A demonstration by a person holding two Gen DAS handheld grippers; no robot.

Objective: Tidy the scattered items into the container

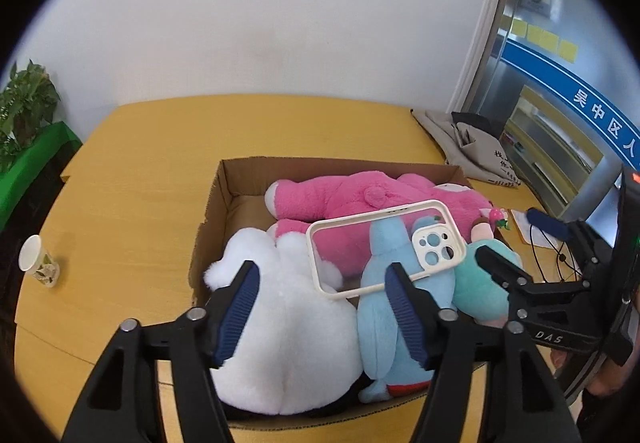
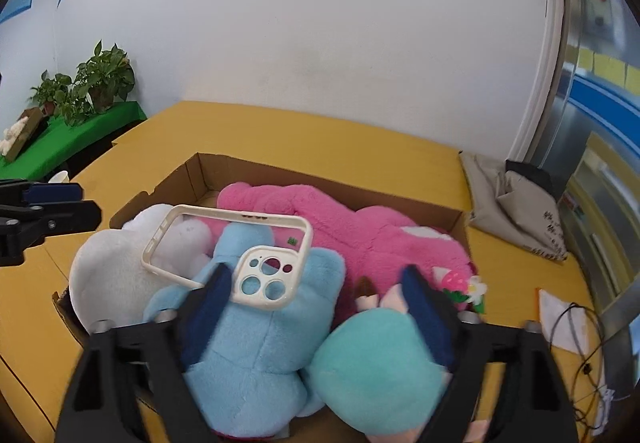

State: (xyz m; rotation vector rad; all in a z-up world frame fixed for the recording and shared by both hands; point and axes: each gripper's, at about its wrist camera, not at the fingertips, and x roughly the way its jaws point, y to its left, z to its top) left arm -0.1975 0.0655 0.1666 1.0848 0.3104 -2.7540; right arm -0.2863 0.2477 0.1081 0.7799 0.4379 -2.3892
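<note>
A paper cup stood on the yellow table at far left, well apart from the cardboard box at centre. Potted plants on a green cloth lay beyond the table's left corner.

Inside the box, from left to right: a white plush toy against the near-left wall; a light blue plush toy just beside it; a teal plush toy at the near right — and behind all three a large pink plush toy stretched along the far wall. A cream phone case, clear-backed with a camera cut-out, rested tilted on top of the white and blue toys, touching both.

The left gripper hovered over the near-left part of the box, its jaws apart with nothing pressed between the blue ribbed pads; the white toy showed in the gap. The right gripper hung over the near-right part, jaws spread wide, with the blue and teal toys under and between them — the pads pressed on neither.

Right of the box on the table lay a grey cloth bag, then a sheet of paper and a black cable.
</note>
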